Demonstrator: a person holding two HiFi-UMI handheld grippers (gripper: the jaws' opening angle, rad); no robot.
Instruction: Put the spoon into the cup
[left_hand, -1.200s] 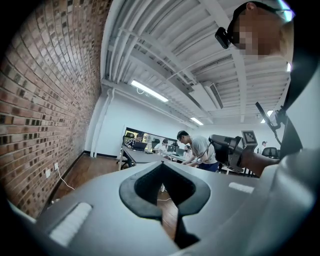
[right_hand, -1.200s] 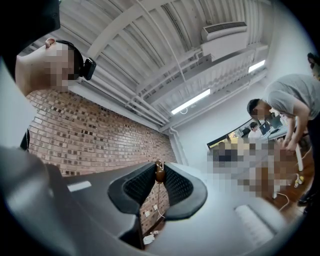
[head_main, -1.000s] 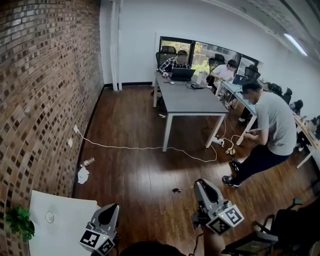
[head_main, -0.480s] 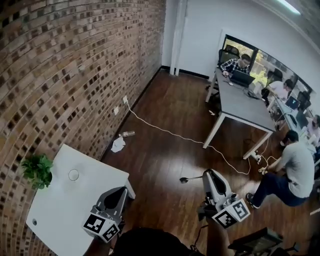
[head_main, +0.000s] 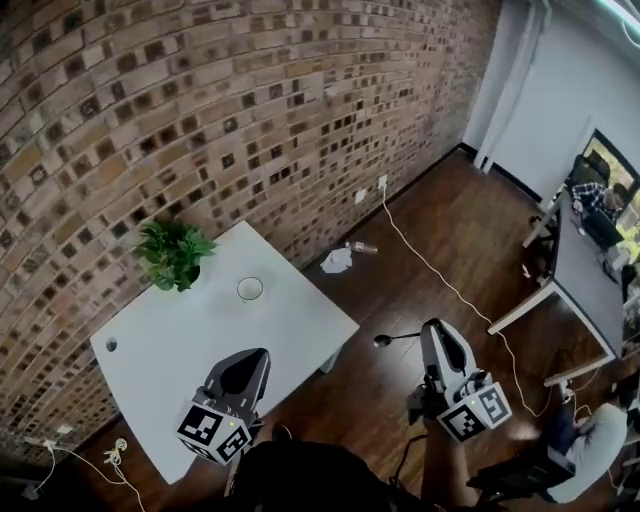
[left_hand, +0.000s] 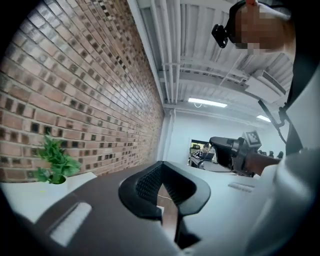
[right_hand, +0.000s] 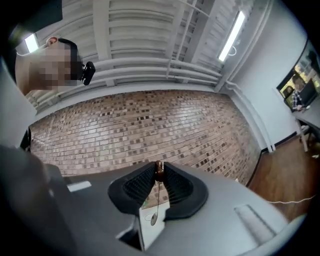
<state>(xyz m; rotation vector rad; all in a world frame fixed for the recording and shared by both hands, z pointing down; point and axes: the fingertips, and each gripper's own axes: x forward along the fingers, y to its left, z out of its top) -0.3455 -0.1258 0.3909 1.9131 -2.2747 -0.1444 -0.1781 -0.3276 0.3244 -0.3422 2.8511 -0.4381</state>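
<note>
A thin dark spoon (head_main: 392, 339) sticks out to the left from the tips of my right gripper (head_main: 430, 326), which is shut on its handle over the wooden floor. In the right gripper view the spoon's brown end (right_hand: 159, 171) sits pinched between the pads of the right gripper (right_hand: 159, 167). The clear cup (head_main: 249, 289) stands upright on the white table (head_main: 300, 330), well left of the spoon. My left gripper (head_main: 262, 354) hangs over the table's near part, jaws together and empty. The left gripper (left_hand: 161, 165) points level along the brick wall.
A potted green plant (head_main: 174, 251) stands at the table's far left corner by the brick wall (head_main: 250, 110). A white cable (head_main: 440, 270) and crumpled paper (head_main: 337, 261) lie on the floor. Grey desks (head_main: 590, 280) with seated people stand at the right.
The view has swung from the office desks round to the brick wall and white table. Both grippers came along with it; the spoon stays in the right gripper.
</note>
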